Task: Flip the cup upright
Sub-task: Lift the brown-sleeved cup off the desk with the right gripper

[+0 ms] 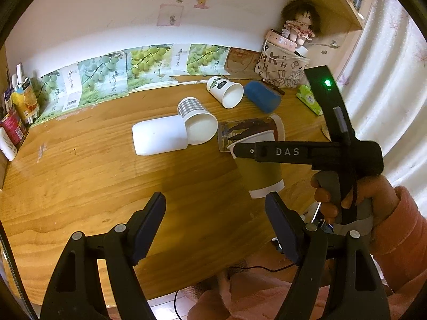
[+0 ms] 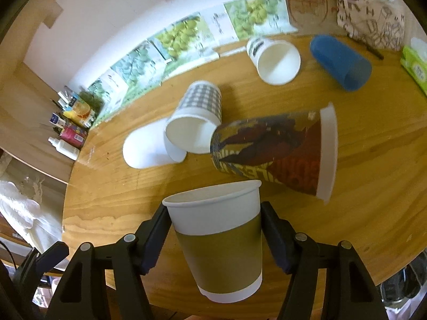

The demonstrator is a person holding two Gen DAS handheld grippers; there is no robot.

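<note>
Six cups in all across the wooden bench [image 2: 373, 186], five lying on their sides and one gripped. Farthest left, a plain white cup [image 2: 145, 149] on its side, touching a grey-checked paper cup [image 2: 197, 117] whose mouth faces the camera. Just right of that, a dark red printed cup [image 2: 272, 149] on its side, base against the checked cup's rim. Behind, near the wall, a white cup with a leaf print [image 2: 275, 58], then a blue plastic cup [image 2: 341, 61] beside it, both tipped over. Along the back, grape-printed cartons [image 1: 106, 77]; at the far right, a doll [image 1: 299, 24] seated on a lettered bag [image 1: 280, 69], with a green tissue pack [image 1: 309, 98] nearby.

Left hand-held gripper [image 1: 216, 229]: spread wide, holding nothing, hanging over the bench's near edge.

Right hand-held gripper [image 2: 213, 240]: closed on an olive-banded paper cup [image 2: 221, 248], pads [image 2: 154, 237] pressed against both sides of its wall. Cup roughly upright, mouth up and slightly tilted, near the bench's front edge, just in front of the red printed cup. Whether base rests on the bench: cannot tell.
</note>
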